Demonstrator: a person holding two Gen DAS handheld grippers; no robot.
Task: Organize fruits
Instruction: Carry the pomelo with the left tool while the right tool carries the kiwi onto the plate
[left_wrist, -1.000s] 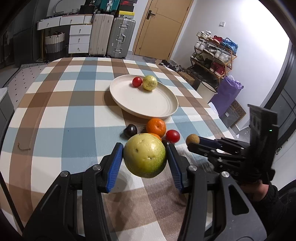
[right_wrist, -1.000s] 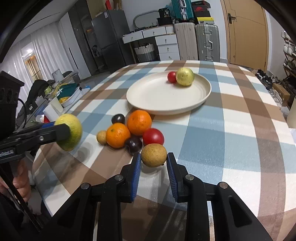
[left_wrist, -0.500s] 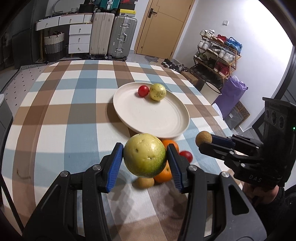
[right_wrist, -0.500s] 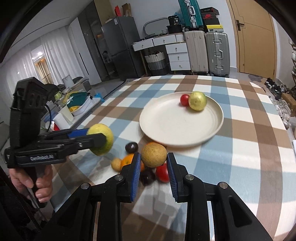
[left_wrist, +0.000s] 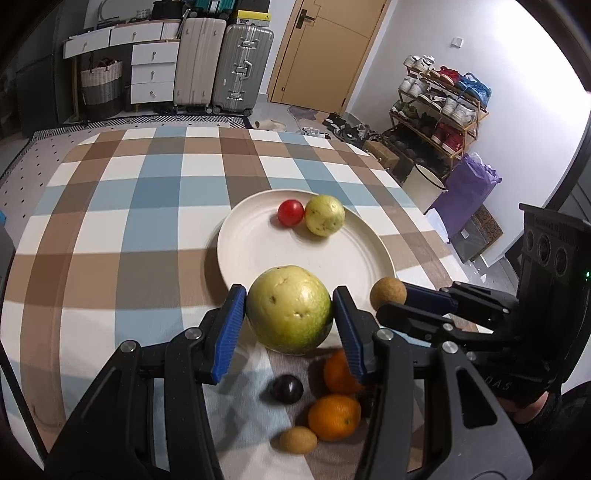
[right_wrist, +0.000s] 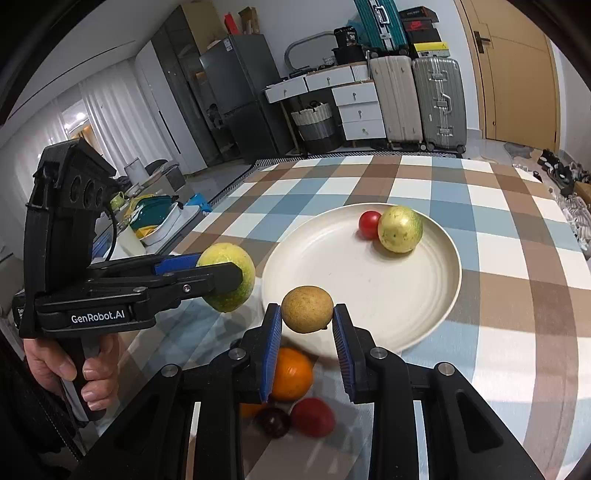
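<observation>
My left gripper (left_wrist: 289, 314) is shut on a large yellow-green guava (left_wrist: 289, 308) and holds it in the air at the near rim of the cream plate (left_wrist: 258, 243). My right gripper (right_wrist: 307, 325) is shut on a small brown fruit (right_wrist: 307, 309), also raised near the plate's (right_wrist: 369, 291) near edge. The plate holds a red tomato (left_wrist: 290, 212) and a yellow guava (left_wrist: 324, 220). Below on the checked cloth lie two oranges (left_wrist: 334, 417), a dark plum (left_wrist: 287, 388), a small brown fruit (left_wrist: 297, 439) and a red tomato (right_wrist: 313, 416).
The checked table (left_wrist: 129, 206) stretches left and behind the plate. Suitcases (left_wrist: 240, 70) and drawers stand beyond the far edge, a shoe rack (left_wrist: 439, 107) at the right. A cluttered counter (right_wrist: 155, 218) lies left of the table.
Both grippers have lifted their fruit and moved forward toward the plate. The loose fruit pile now sits below and behind the fingertips.
</observation>
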